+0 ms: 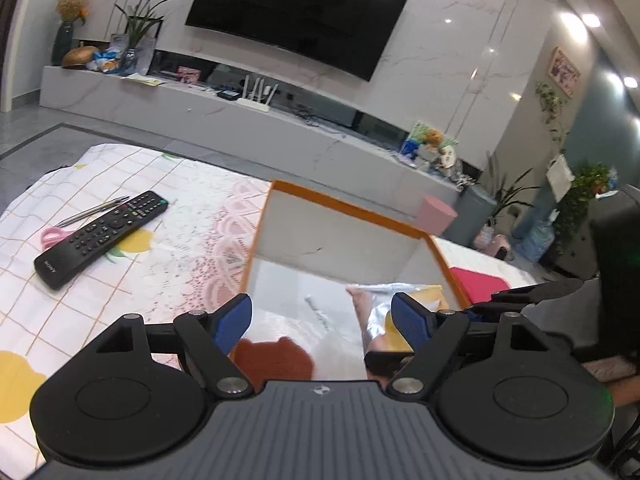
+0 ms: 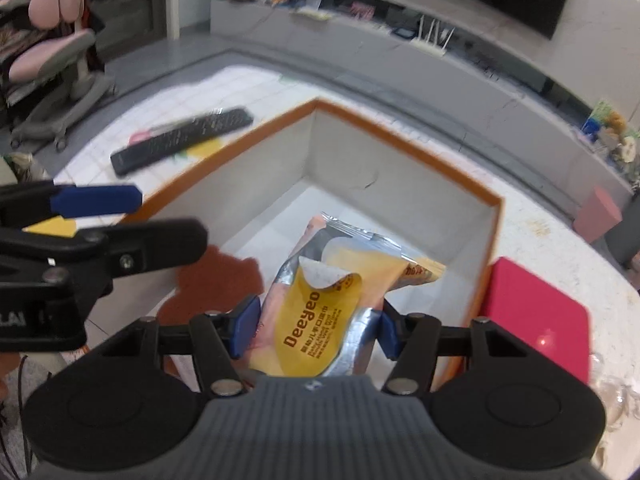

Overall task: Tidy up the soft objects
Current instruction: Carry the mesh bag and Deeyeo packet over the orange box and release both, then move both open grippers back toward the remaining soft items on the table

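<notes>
A white box with an orange rim (image 1: 344, 204) (image 2: 400, 136) stands open on the table. My right gripper (image 2: 318, 316) is shut on a yellow and silver pack of wet wipes (image 2: 352, 256) and holds it over the box's inside. The same pack (image 1: 378, 320) shows at the right in the left wrist view. My left gripper (image 1: 320, 304) (image 2: 172, 218) is open, with nothing between its blue pads, above the box's near left side. A flat reddish-brown piece (image 1: 276, 360) (image 2: 224, 276) lies on the box floor below it.
A black remote (image 1: 100, 236), two pens (image 1: 96, 210) and pink scissors (image 1: 54, 236) lie left of the box on the patterned tablecloth. A flat red item (image 2: 536, 312) lies right of the box. A grey TV cabinet runs beyond the table.
</notes>
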`<action>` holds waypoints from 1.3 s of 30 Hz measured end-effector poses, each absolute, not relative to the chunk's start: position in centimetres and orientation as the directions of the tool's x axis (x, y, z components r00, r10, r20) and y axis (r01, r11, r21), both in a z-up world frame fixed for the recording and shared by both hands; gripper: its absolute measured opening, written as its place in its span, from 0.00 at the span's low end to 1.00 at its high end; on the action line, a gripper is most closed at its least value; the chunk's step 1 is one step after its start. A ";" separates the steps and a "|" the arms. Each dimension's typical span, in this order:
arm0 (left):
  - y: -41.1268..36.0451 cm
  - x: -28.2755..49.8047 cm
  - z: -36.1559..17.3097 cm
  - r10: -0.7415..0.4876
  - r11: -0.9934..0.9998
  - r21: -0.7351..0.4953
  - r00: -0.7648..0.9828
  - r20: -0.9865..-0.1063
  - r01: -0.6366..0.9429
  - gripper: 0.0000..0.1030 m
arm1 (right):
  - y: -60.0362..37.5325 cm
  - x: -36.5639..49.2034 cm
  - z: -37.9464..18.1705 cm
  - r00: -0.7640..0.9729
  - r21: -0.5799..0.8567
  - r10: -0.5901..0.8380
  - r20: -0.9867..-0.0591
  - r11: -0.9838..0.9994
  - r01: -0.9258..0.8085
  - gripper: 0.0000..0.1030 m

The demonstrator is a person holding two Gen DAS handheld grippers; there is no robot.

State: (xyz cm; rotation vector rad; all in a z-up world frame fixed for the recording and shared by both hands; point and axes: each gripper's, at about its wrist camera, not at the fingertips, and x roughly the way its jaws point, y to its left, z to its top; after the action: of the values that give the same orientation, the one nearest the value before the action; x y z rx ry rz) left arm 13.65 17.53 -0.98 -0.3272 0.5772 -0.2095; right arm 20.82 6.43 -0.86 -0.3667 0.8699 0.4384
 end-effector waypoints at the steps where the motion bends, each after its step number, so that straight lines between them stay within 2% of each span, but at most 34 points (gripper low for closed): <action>1: 17.5 13.7 -1.0 -0.284 0.928 -0.357 0.822 -0.495 0.105 0.90 | 6.9 21.1 -1.3 0.559 -0.140 0.209 -0.803 0.844 -0.518 0.58; 5: 17.1 13.6 -1.1 -0.272 0.932 -0.349 0.823 -0.498 0.096 0.91 | 7.8 21.7 -2.9 0.542 -0.188 0.160 -0.825 0.827 -0.531 0.58; 14: 16.5 13.6 -1.4 -0.258 0.945 -0.311 0.816 -0.517 0.102 0.90 | 7.6 23.0 -5.1 0.494 -0.171 0.113 -0.862 0.853 -0.492 0.60; 16: 16.4 13.5 -1.4 -0.256 0.946 -0.306 0.817 -0.516 0.102 0.90 | 7.6 22.7 -4.8 0.518 -0.188 0.115 -0.848 0.848 -0.495 0.68; 19: 16.1 13.3 -1.2 -0.237 0.954 -0.284 0.826 -0.512 0.098 0.91 | 7.6 21.8 -3.6 0.570 -0.229 0.131 -0.811 0.826 -0.516 0.75; 23: 16.3 13.4 -0.9 -0.227 0.951 -0.301 0.831 -0.507 0.076 0.91 | 7.6 21.2 -1.9 0.610 -0.264 0.130 -0.782 0.817 -0.513 0.77; 25: 16.3 13.4 -0.8 -0.217 0.952 -0.297 0.833 -0.509 0.067 0.91 | 7.4 20.8 -1.1 0.625 -0.273 0.136 -0.769 0.814 -0.513 0.82; 28: 15.9 13.6 -0.4 -0.170 0.964 -0.265 0.848 -0.502 0.037 0.91 | 6.9 20.4 -0.1 0.642 -0.280 0.148 -0.752 0.810 -0.515 0.82; 32: 15.8 13.7 0.6 -0.160 0.947 -0.322 0.863 -0.479 -0.003 0.91 | 6.2 19.8 1.2 0.667 -0.307 0.145 -0.731 0.803 -0.511 0.83; 39: 15.1 12.9 2.7 -0.147 0.944 -0.330 0.892 -0.428 -0.003 0.91 | 3.3 17.2 3.6 0.704 -0.312 0.145 -0.695 0.821 -0.478 0.84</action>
State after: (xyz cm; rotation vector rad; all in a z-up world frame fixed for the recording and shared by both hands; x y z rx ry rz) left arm 12.87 15.06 2.65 -0.3304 0.4653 -0.0764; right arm 17.24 3.27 3.57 -0.5034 0.7116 0.3632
